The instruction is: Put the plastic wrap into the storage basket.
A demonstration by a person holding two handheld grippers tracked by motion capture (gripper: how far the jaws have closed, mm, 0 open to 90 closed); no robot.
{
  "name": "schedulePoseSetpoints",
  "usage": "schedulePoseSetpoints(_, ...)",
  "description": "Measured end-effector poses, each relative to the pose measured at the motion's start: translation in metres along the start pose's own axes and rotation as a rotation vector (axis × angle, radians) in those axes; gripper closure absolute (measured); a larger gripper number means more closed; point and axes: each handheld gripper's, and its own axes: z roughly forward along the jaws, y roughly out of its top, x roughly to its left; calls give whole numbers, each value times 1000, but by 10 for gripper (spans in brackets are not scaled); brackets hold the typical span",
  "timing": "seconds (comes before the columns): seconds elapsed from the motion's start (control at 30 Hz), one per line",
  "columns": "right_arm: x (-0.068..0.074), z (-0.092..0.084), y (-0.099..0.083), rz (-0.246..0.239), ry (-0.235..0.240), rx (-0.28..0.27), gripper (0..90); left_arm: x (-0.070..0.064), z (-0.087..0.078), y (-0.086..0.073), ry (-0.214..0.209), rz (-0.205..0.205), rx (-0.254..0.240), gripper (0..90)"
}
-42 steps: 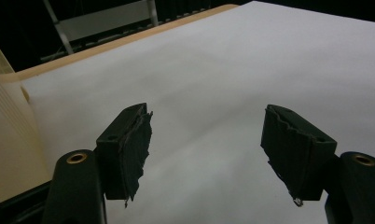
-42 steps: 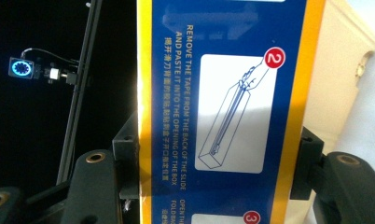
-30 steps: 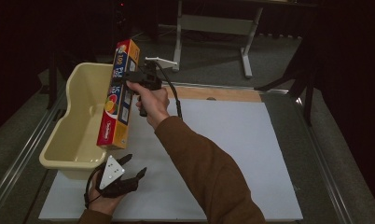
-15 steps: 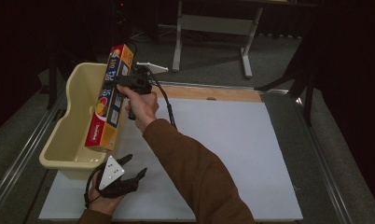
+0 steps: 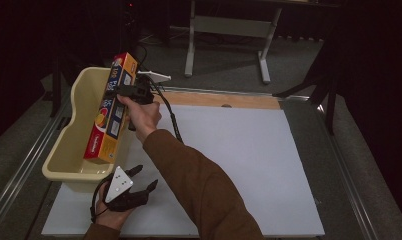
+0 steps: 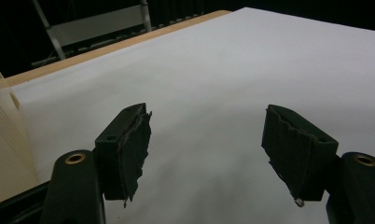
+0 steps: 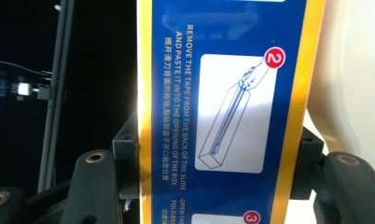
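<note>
Right claw (image 5: 120, 91): clamped on the box (image 5: 110, 109), jaws pressing its two long sides (printed instructions fill the right gripper view).
Box: long, blue and yellow, tilted, lower end inside the bin (image 5: 69, 150).
Bin: cream plastic, at the left edge of the desk (image 5: 249, 165).
Left claw (image 5: 145, 178): jaws wide apart, nothing between them, low over the white desk, just beside the bin.

Dim lab or recording studio, black curtained surroundings, desk (image 5: 229, 150) covered with a plain white sheet, wooden strip (image 5: 224, 100) along its far edge, metal rails (image 5: 19, 165) at the left and right sides, grey metal stand (image 5: 229, 30) on carpeted floor beyond.
</note>
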Motion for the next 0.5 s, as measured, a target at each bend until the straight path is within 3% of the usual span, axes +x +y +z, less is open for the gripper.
schedulePoseSetpoints(0.17,1,9,-3,-11,-2,-3,391,0,-1,0,2,-6,-4,316)
schedulePoseSetpoints(0.33,4,18,-10,-71,-70,-9,391,1,-2,-1,2,-6,-4,315)
schedulePoseSetpoints(0.5,5,24,-18,-84,-87,-1,390,1,-2,-1,1,-9,-5,315)
